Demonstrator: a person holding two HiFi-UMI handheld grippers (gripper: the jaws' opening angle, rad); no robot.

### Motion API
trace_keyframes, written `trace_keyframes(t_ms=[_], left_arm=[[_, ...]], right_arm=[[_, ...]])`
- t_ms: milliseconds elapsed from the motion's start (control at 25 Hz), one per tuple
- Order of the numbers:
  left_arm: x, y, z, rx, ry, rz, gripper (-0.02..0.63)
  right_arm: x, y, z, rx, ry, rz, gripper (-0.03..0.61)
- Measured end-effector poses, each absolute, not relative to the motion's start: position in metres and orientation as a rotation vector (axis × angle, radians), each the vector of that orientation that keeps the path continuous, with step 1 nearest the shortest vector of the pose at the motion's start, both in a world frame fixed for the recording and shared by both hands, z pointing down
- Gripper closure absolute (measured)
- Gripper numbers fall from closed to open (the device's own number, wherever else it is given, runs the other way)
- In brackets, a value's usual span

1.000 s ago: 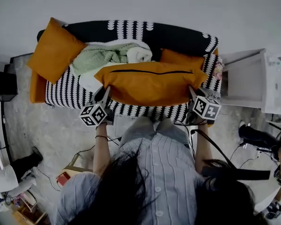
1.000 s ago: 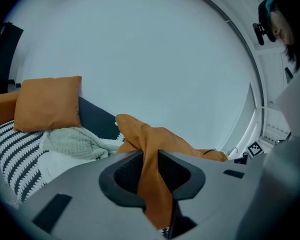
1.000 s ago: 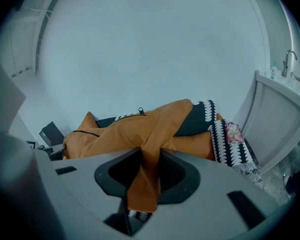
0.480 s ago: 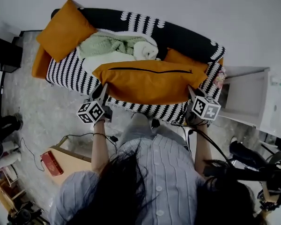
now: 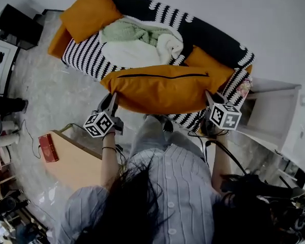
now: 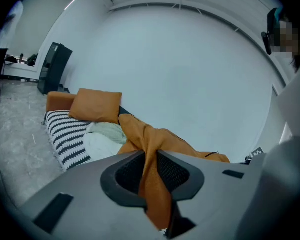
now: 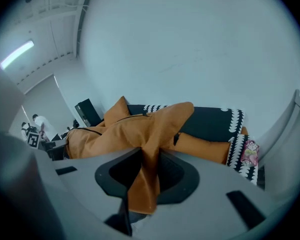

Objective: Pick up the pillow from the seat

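While the left gripper [image 5: 111,101] and the right gripper [image 5: 210,99] each have jaws pinched nearly closed on an end corner of the orange pillow [image 5: 162,89], the item hangs stretched between them, apparently clear of the seat, over the front edge of the sofa [image 5: 86,60]. Pick-up: judged essentially done. Remaining: a steady hold.

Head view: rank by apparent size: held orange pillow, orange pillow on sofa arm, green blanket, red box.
1. held orange pillow, largest, though also nearest the camera.
2-3. orange pillow on sofa arm and green blanket: too alike to rank.
4. red box.
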State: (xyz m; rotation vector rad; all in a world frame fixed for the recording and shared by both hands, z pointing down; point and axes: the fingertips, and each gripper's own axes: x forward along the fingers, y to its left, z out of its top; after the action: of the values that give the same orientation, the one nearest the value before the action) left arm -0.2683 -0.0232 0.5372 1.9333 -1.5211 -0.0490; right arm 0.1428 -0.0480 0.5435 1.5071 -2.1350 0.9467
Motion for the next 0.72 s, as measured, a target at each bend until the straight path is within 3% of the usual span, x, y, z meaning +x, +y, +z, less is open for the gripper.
trace_keyframes(t_ms=[720], left_arm=[[-0.345, 0.158, 0.523, 1.662, -1.811, -0.090, 0.534]], right_arm=[[0.042, 0.014, 0.560, 1.119, -2.257, 0.938, 0.488]])
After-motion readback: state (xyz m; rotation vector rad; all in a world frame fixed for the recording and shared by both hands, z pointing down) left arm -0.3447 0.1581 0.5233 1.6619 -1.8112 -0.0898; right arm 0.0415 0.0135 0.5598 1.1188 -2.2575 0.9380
